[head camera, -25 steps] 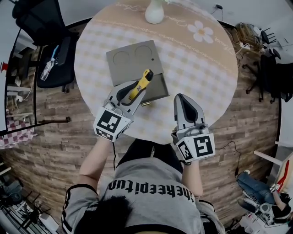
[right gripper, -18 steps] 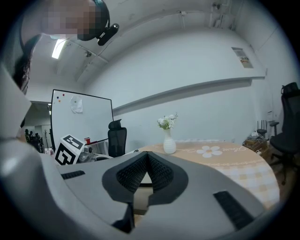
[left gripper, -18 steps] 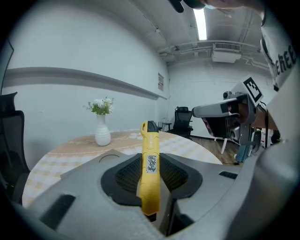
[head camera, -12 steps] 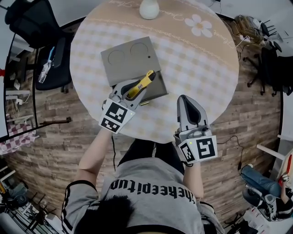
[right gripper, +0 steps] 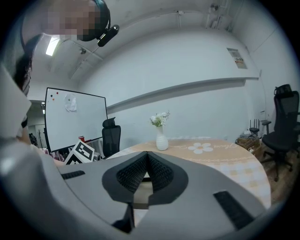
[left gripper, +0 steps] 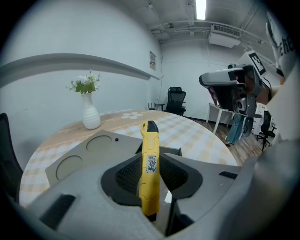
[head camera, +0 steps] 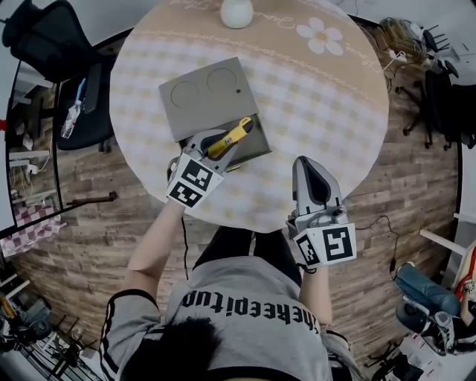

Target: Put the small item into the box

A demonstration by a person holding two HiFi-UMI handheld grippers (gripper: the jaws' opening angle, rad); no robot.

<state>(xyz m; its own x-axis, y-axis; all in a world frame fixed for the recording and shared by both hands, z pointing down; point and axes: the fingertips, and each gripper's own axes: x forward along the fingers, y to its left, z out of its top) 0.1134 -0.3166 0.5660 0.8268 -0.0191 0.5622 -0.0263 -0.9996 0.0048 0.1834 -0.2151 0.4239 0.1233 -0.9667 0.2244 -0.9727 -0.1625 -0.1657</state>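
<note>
The left gripper's (left gripper: 151,180) jaws pinch a slim yellow utility knife (left gripper: 149,159), its black tip over the open edge of the flat grey box (head camera: 204,97) at centre frame. The right gripper (head camera: 310,167), jaws pressed together on nothing, sits lower right over the round checked table (head camera: 327,111). A white vase (head camera: 236,13) stands at the top.

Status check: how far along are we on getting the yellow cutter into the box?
Done: the yellow cutter is picked up, and the box lies open, its lid flat behind it. In hand: the left gripper has its jaws shut on the cutter and holds it over the open box. Left: lower it in and release. The right gripper is shut and empty, off to the side.
</note>
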